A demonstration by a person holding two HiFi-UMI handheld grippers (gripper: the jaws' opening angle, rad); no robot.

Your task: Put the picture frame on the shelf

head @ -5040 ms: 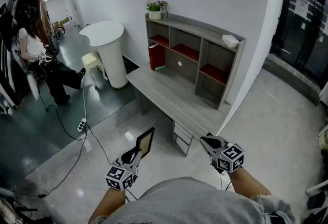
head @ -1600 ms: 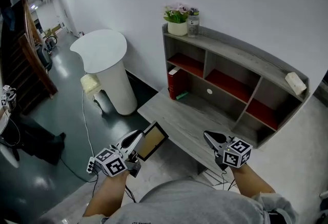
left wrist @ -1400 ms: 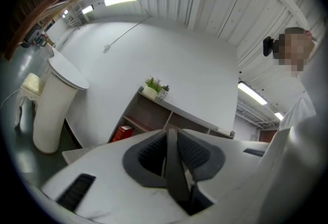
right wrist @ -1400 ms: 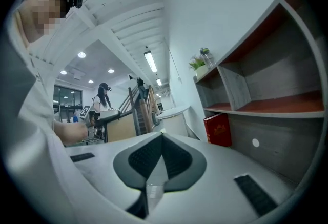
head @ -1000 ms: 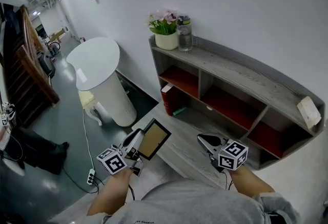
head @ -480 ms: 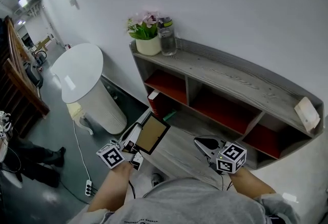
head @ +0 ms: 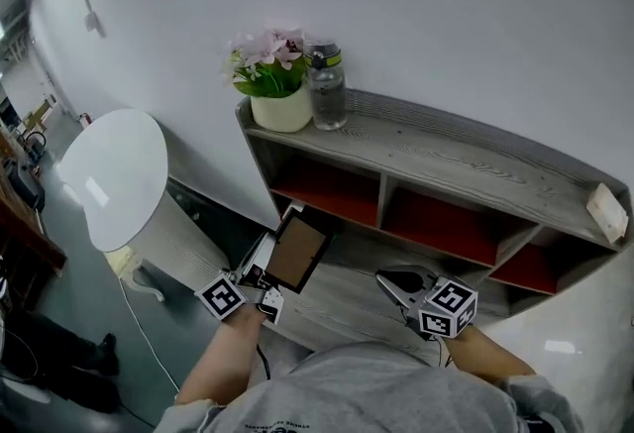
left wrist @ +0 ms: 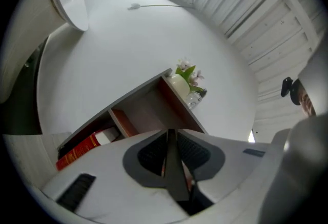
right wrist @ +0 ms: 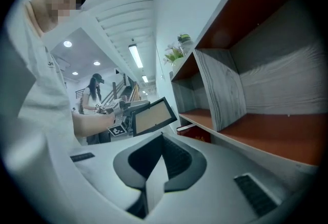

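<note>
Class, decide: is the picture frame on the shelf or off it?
Off: left gripper clamps the picture frame by its edge, in front of the shelf.

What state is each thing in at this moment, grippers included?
picture frame, held tilted in the air, not yet on the shelf
left gripper, shut on the picture frame's edge
right gripper, shut, empty
bottle, upright, capped, on the shelf top
flower pot, upright beside the bottle
</note>
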